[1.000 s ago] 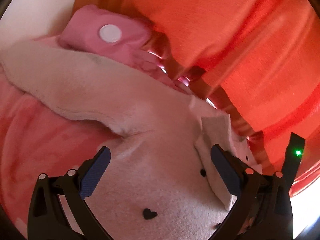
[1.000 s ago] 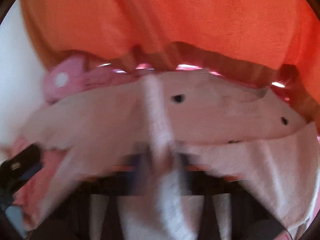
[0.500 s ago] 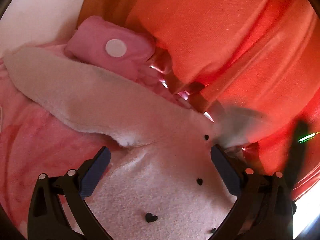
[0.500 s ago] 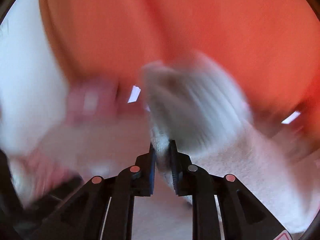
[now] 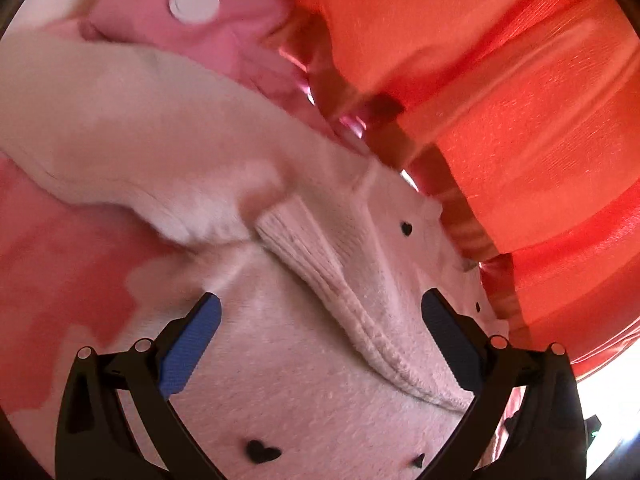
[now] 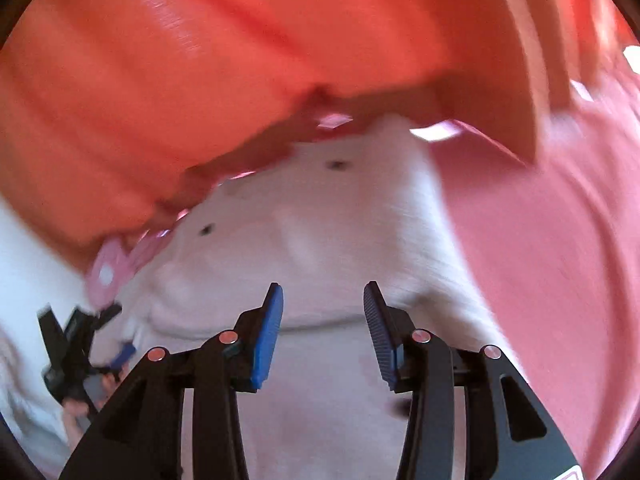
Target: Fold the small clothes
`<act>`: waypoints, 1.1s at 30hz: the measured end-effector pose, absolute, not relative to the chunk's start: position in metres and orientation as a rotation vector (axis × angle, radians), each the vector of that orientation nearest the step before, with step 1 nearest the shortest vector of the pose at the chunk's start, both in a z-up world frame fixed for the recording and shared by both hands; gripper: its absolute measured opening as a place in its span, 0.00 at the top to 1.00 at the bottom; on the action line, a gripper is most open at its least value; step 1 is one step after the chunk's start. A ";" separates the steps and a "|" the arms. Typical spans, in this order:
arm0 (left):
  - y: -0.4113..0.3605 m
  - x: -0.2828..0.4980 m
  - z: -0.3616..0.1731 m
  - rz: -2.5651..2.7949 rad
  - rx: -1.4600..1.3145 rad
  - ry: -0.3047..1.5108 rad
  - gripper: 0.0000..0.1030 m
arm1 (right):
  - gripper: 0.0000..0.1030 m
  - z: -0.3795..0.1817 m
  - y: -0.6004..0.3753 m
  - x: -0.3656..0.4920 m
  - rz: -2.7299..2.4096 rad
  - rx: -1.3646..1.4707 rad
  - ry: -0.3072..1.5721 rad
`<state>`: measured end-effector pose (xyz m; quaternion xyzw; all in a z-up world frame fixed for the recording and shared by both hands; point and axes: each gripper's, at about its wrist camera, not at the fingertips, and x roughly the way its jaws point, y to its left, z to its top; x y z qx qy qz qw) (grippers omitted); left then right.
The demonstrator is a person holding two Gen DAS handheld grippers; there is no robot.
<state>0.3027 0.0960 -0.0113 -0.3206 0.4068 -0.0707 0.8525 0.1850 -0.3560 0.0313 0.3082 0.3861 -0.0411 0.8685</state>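
Observation:
A small cream knit sweater with black hearts (image 5: 312,392) lies on a pink surface (image 5: 68,280). One sleeve, with its ribbed cuff (image 5: 304,248), lies folded across the body. The other sleeve (image 5: 120,128) stretches to the far left. My left gripper (image 5: 320,316) is open just above the sweater body, empty. In the right wrist view the sweater (image 6: 320,232) fills the middle, and my right gripper (image 6: 323,312) is open above it, empty. The left gripper (image 6: 80,352) shows at that view's lower left.
A pink garment with a white round patch (image 5: 192,4) lies beyond the sweater, also small in the right wrist view (image 6: 108,268). Orange cloth (image 5: 500,100) hangs along the far side, also in the right view (image 6: 200,60). Pink surface (image 6: 540,260) extends right.
My right gripper carried the sleeve cuff over the sweater body, then opened and let it go. The cuff now lies across the body. My left gripper stayed open and moved slightly.

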 end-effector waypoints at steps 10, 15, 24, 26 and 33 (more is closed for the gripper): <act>0.080 0.314 -0.022 -0.137 -0.603 0.877 0.07 | 0.58 -0.005 -0.369 0.208 -0.032 0.799 0.810; 0.080 0.321 -0.021 -0.197 -0.614 0.855 0.57 | 0.98 0.003 -0.386 0.206 -0.079 0.799 0.734; 0.096 0.317 -0.031 -0.148 -0.691 0.879 0.84 | 0.92 0.010 -0.419 0.183 -0.171 0.813 0.751; 0.098 0.317 -0.030 -0.139 -0.702 0.871 0.71 | 0.90 0.011 -0.406 0.180 -0.127 0.835 0.792; 0.101 0.320 -0.033 -0.141 -0.721 0.841 0.38 | 0.49 0.006 -0.353 0.191 0.013 0.811 0.893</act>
